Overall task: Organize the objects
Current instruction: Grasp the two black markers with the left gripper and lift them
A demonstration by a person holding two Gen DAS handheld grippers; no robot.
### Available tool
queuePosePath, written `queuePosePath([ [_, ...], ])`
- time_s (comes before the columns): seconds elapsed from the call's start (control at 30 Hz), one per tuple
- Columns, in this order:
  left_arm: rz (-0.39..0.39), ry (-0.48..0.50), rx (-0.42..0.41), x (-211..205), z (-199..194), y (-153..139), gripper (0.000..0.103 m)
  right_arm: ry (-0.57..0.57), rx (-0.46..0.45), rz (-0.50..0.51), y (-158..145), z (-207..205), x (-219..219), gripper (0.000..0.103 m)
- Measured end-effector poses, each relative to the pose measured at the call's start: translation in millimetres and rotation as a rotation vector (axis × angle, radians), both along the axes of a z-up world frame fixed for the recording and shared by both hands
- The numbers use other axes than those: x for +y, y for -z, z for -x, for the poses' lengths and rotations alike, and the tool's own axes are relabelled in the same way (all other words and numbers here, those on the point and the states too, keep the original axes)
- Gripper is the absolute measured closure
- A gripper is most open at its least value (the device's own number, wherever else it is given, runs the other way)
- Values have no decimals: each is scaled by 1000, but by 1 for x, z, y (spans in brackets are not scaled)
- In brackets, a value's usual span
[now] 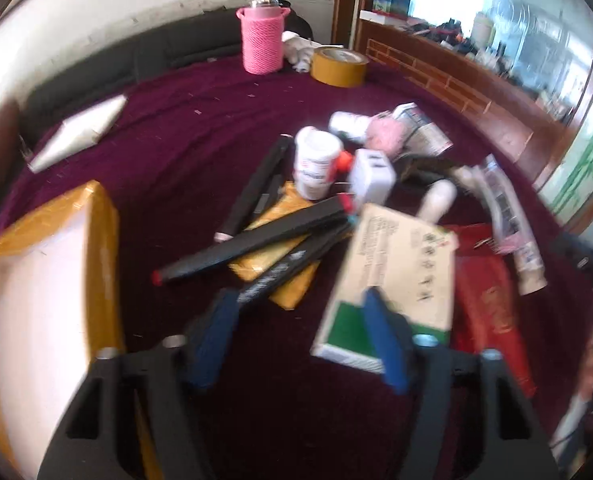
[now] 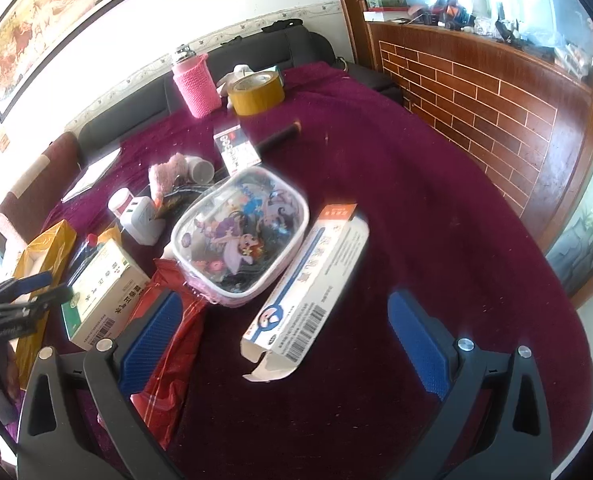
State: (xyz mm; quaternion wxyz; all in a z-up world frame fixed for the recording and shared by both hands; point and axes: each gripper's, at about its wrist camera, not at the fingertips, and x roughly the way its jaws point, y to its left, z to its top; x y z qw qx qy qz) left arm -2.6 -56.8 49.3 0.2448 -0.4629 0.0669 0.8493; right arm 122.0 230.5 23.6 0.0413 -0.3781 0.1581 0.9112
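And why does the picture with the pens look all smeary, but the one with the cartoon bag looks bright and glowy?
Left wrist view: motion blur smears the black markers and green-and-cream box. Right wrist view: sharper, but window light puts a glowing haze around the cartoon pouch, and the fisheye lens bends the brick wall.

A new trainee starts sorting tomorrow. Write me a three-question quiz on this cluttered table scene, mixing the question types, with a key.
1. True or false: the yellow tape roll stands beside the pink knitted bottle.
2. Which thing lies just ahead of the open right hand-held gripper? A: white barcode carton; B: black marker; C: white charger.
3. What colour is the cloth under everything?
Key: 1 true; 2 A; 3 maroon.
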Motion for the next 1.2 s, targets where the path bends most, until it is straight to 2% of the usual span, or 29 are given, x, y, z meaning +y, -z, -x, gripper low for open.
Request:
queuePosePath([
  [0.03,-45,13,-43,-1,-1,-1,81,-2,2,-1,0,0,-1,0],
  [0.07,-70,32,-71,0,-6,-2,83,-6,5,-3,0,-1,-2,0],
  [0.2,-66,104,-98,4,-30,-8,83,-19,13,-2,2,2,-5,0],
  [0.27,-71,99,-56,-1,-33,-18,82,-22,19,2,4,3,-5,0],
  [0.33,-13,60,33,-6,-29,-24,82,-21,16,0,6,5,-7,0],
  [0.37,3,38,39,-9,-22,-24,82,-22,13,2,8,6,-7,0],
  [0.4,-5,10,24,-13,-13,-23,82,-23,7,4,9,7,-7,0],
  [0.47,-82,-43,-11,-23,9,-21,82,-27,2,15,11,7,-7,0],
  [0.57,-157,-141,-10,-33,36,-20,82,-22,-4,44,13,9,-3,0],
  [0.63,-165,-191,15,-35,53,-21,81,-22,-12,57,14,10,-1,0],
  [0.67,-139,-208,27,-34,60,-18,75,-21,-14,58,15,10,-1,0],
  [0.73,-76,-234,-19,-32,76,-5,73,-26,-15,58,15,11,-2,0],
  [0.77,-57,-229,-86,-30,82,7,73,-28,-16,56,15,11,-3,0],
  [0.9,-131,-159,-248,-34,73,25,73,-35,-19,56,16,12,-4,0],
  [0.97,-153,-124,-298,-35,61,29,73,-34,-27,60,17,15,-3,0],
  [1.1,-215,-67,-245,-47,39,12,73,-44,-34,71,19,16,-3,0],
  [1.13,-197,-55,-203,-48,32,7,73,-45,-35,71,19,16,-3,0],
  [1.2,-91,1,-88,-42,18,-8,68,-47,-43,73,20,16,-3,0],
])
